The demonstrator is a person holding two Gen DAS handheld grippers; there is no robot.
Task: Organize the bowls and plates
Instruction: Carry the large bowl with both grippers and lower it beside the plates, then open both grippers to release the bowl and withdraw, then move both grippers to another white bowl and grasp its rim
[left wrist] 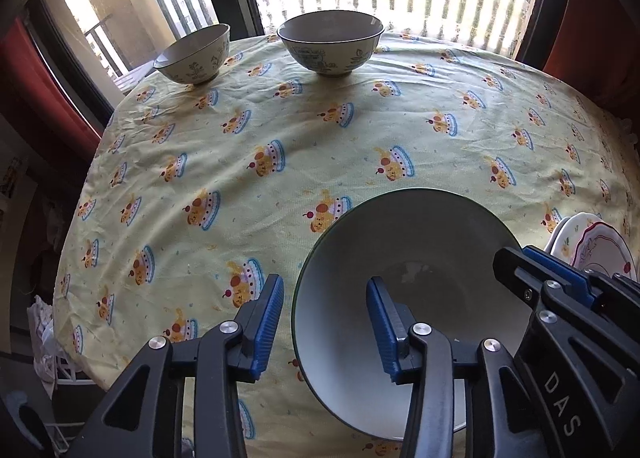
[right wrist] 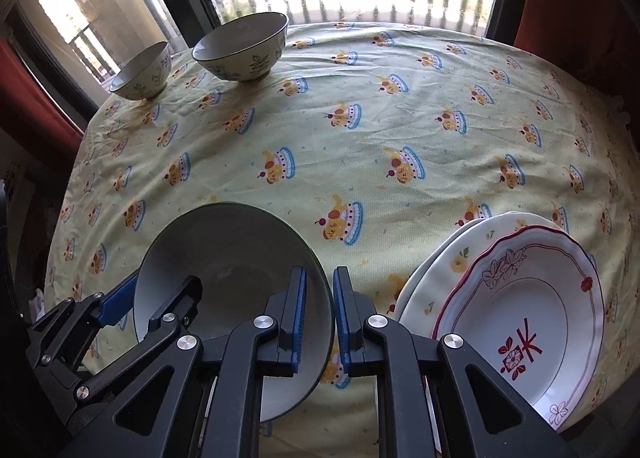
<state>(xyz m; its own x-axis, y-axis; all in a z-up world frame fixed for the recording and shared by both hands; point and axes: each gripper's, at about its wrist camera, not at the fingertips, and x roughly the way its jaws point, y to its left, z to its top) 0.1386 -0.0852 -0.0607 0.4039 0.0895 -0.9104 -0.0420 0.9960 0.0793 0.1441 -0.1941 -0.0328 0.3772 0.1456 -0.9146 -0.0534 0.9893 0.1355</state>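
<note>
While the right gripper (right wrist: 319,312) pinches the near rim of the white dark-edged ceramic bowl (right wrist: 224,254), the left gripper (left wrist: 326,324) straddles the opposite rim, its pads parted and not touching it. Two floral bowls (left wrist: 330,42) stand far across the table.

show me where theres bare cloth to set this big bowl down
The whole middle of the tablecloth is free, from the two patterned bowls at the far left edge to the large bowl near the grippers. The far right is bare too. Crowded: near right, where the stacked plates sit.
</note>
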